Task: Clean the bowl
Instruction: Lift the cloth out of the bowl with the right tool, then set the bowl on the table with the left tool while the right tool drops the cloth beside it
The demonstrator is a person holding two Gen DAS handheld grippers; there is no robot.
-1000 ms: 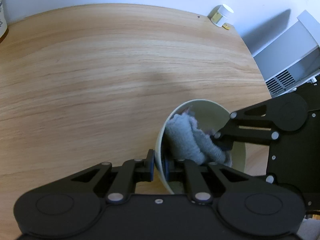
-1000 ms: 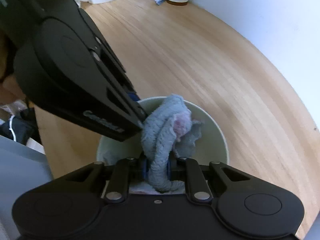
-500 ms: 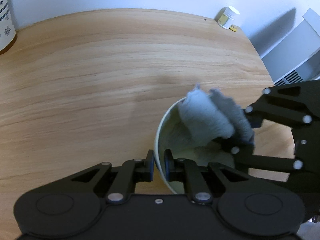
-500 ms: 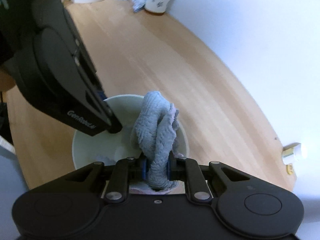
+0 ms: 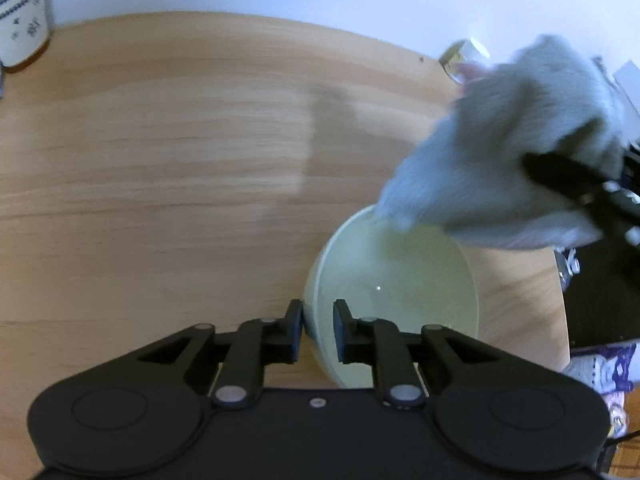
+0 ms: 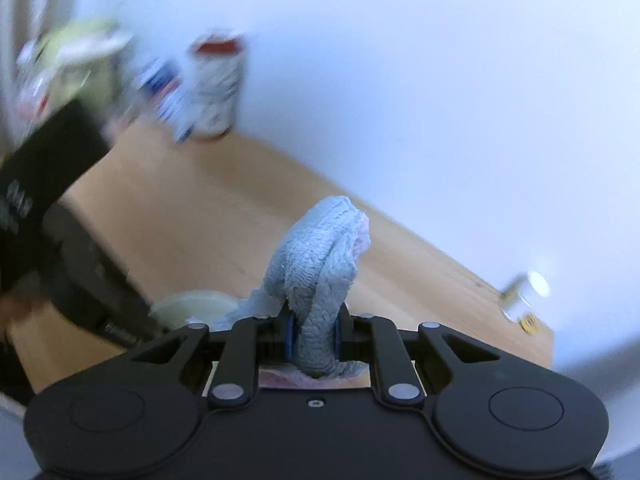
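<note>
A pale green bowl point(image 5: 400, 280) stands on the wooden table, its inside bare. My left gripper point(image 5: 316, 330) is shut on the bowl's near rim, one finger inside and one outside. My right gripper point(image 6: 312, 336) is shut on a grey-blue cloth point(image 6: 316, 272) and holds it up above and to the right of the bowl. The cloth point(image 5: 512, 152) looks blurred in the left wrist view. In the right wrist view only a slice of the bowl's rim point(image 6: 192, 304) shows, low at the left, beside the left gripper's black body.
A patterned white mug point(image 5: 20, 20) stands at the table's far left by the wall. A small white-capped jar point(image 6: 528, 292) sits at the far right corner. Blurred packets and a container point(image 6: 80, 64) stand near the mug. The table edge point(image 5: 560, 320) runs close to the bowl's right.
My right gripper has lifted the cloth out of the bowl and swung it up and to the right. The left gripper keeps its hold on the bowl's rim.
</note>
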